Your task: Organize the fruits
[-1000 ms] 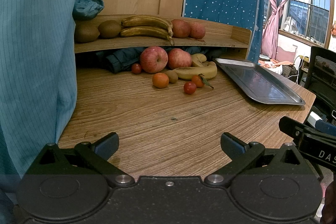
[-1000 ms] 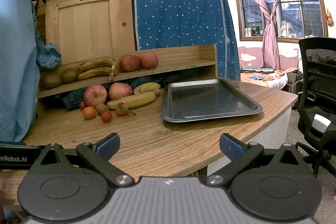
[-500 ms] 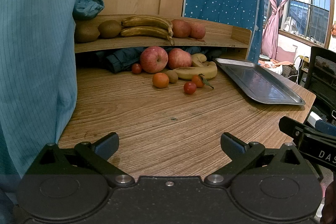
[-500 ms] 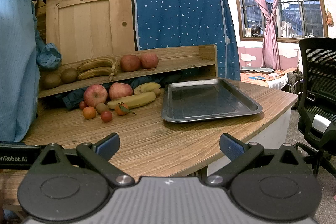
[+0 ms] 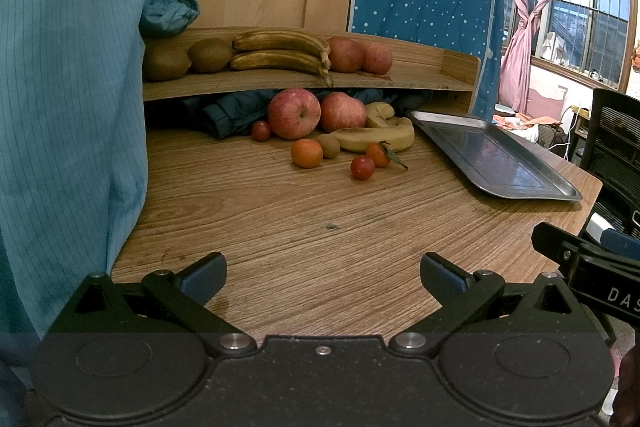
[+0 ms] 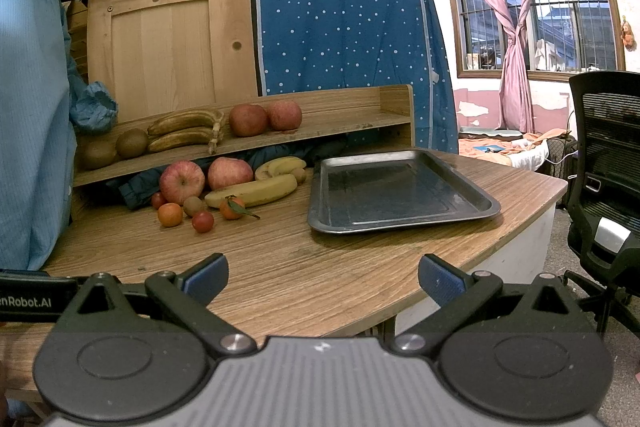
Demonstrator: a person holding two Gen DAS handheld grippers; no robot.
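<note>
Left gripper (image 5: 322, 277): held low over the near edge of the wooden table (image 5: 320, 227), fingers spread wide, nothing between them.
Right gripper (image 6: 322, 277): likewise spread wide and empty — well short of any fruit.
Loose fruit: piled on the table in front of the shelf (image 6: 340, 131) – two apples (image 6: 182, 182), a yellow banana (image 6: 256, 191), small oranges (image 6: 170, 214), a cherry tomato (image 6: 203, 221), a small kiwi (image 6: 193, 205).
Shelf fruit: kiwis, brown bananas (image 6: 184, 131) and two apples are already lined up on the shelf.
Tray (image 6: 400, 215): bare metal, just right of the pile.
Step judged: nothing seems sorted from the pile yet; a first reach is due.
Doing it well: an outlying piece such as the cherry tomato is best approached first, so neighbours are not nudged. The fingers should be centred on it and closed gently, since round fruit rolls.
</note>
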